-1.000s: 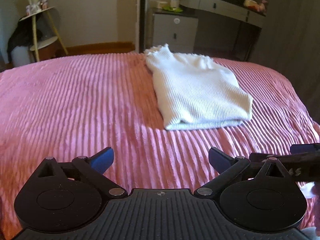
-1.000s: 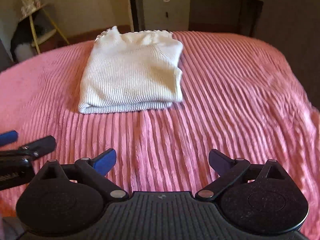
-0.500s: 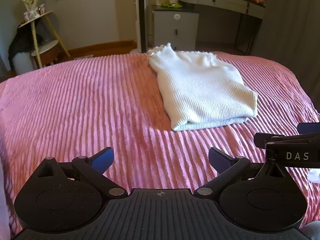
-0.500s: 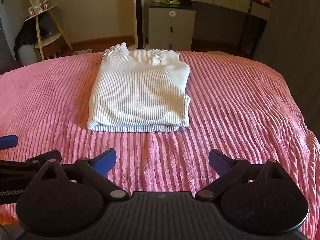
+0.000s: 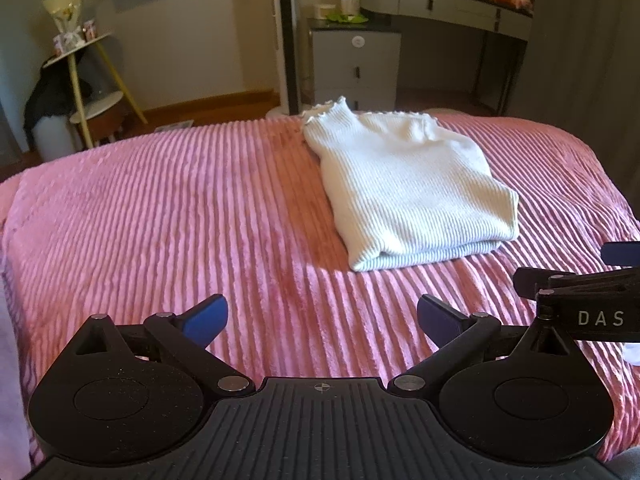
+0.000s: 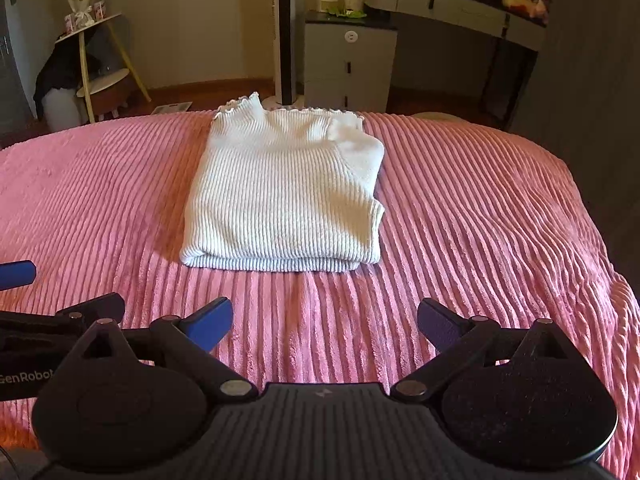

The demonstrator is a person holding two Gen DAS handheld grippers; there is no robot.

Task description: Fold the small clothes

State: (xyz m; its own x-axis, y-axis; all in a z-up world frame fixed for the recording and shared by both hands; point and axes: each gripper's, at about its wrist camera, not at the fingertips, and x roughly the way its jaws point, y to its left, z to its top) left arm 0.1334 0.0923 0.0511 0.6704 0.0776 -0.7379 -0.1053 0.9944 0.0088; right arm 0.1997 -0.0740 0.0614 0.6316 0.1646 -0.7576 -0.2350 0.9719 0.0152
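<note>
White sweater (image 6: 282, 196): folded, flat on pink bedspread (image 6: 460, 216). Left gripper (image 5: 322, 316), right gripper (image 6: 325, 318): jaws apart, empty, short of sweater.

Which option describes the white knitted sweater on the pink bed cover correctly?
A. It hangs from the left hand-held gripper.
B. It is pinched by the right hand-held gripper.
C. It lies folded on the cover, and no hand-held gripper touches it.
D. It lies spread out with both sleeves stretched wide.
C: the white sweater lies folded on the pink bed cover, while the left hand-held gripper and the right hand-held gripper stand open, short of it.
</note>
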